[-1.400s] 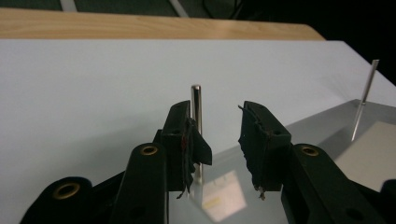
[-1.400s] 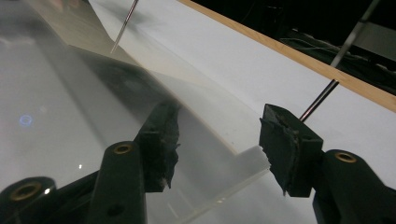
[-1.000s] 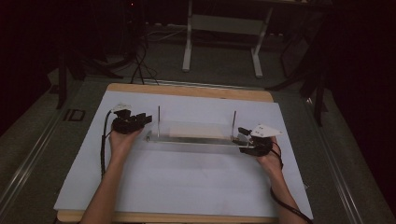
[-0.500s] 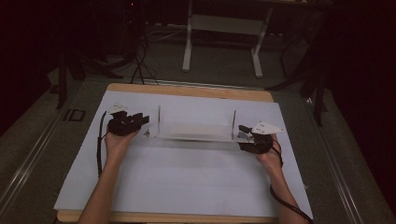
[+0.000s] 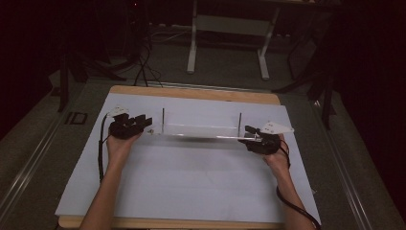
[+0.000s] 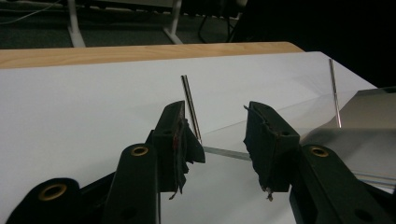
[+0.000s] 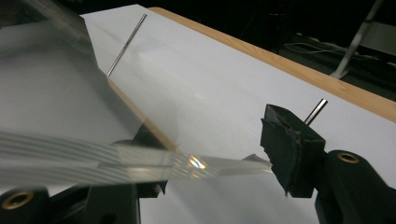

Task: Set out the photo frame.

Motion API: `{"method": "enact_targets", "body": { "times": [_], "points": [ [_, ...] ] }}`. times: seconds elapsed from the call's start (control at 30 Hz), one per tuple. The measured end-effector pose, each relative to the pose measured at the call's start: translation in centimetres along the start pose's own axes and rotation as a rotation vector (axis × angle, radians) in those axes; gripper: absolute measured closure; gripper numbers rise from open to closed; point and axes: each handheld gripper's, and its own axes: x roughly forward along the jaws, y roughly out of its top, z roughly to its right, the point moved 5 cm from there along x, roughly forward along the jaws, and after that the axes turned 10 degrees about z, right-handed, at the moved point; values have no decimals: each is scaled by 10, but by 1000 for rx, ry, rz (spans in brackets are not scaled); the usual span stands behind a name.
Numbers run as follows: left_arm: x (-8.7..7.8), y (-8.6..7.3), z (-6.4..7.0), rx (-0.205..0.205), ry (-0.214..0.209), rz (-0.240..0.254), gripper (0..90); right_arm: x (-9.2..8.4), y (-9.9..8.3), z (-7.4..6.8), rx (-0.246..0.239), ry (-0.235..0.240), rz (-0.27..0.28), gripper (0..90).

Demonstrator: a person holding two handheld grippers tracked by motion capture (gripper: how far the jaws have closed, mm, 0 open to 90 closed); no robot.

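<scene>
A clear acrylic plate (image 5: 201,129) lies across a white sheet (image 5: 191,182), with a thin metal pin standing at each end (image 5: 163,120) (image 5: 240,123). My left gripper (image 5: 146,122) is at the plate's left end. Its jaws stand apart in the left gripper view, where my left gripper (image 6: 219,135) has the plate's thin edge (image 6: 226,154) between the pads, which do not press on it. My right gripper (image 5: 249,134) is at the right end. In the right gripper view the plate (image 7: 140,163) crosses in front of my right gripper (image 7: 212,135), reaching one pad (image 7: 289,149) and veiling the other jaw.
The sheet covers a wooden table whose far edge (image 5: 191,92) shows as a tan strip. Beyond it are a dark floor, cables and the legs of a metal stand (image 5: 230,43). A cable (image 5: 100,153) trails along the person's left forearm.
Both hands stay almost where they were. The glare on the clear plate has shifted slightly.
</scene>
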Motion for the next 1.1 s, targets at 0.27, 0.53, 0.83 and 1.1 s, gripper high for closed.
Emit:
{"method": "enact_targets", "body": {
  "times": [0.27,0.53,0.83,1.1],
  "points": [
    [-1,0,-2,4,4,3,582,3,5,5,25,-10,22,440],
    [-3,1,-1,17,-1,2,581,6,11,10,46,-26,35,441],
    [-5,1,-1,35,-2,9,581,10,16,14,66,-37,43,442],
    [-4,0,2,66,-21,-5,573,12,19,17,79,-48,52,443]
  ]
}}
